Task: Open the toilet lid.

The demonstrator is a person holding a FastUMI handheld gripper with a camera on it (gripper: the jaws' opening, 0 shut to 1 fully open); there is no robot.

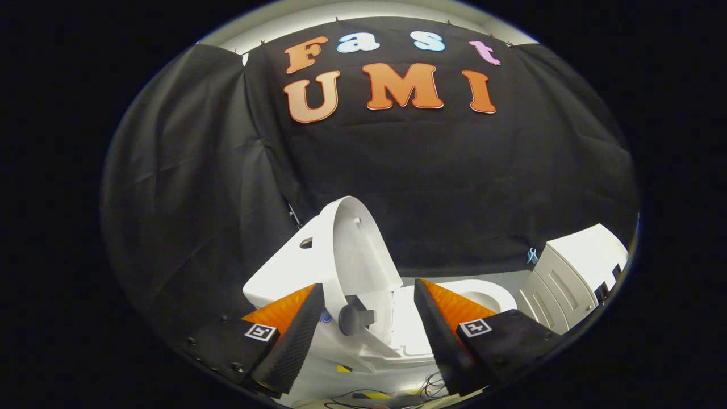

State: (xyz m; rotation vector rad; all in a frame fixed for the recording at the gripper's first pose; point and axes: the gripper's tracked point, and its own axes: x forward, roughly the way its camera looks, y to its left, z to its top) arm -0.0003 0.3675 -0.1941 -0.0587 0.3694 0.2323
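A white toilet (284, 267) stands just ahead of my fingers, with its tank to the left. The lid (358, 250) is raised, standing nearly upright against the tank. A dark grey handle knob (353, 318) sticks out from the lid's lower part, between my fingers. The seat and bowl (483, 295) lie flat, showing past the right finger. My gripper (368, 335) is open, and its fingers touch nothing. The fingers stand apart on either side of the knob.
A white cabinet-like unit (573, 272) with panelled sides stands to the right of the toilet. Black cloth hangs behind and to the left. Cables (431, 386) and yellow-black tape (343, 368) lie on the floor below the toilet.
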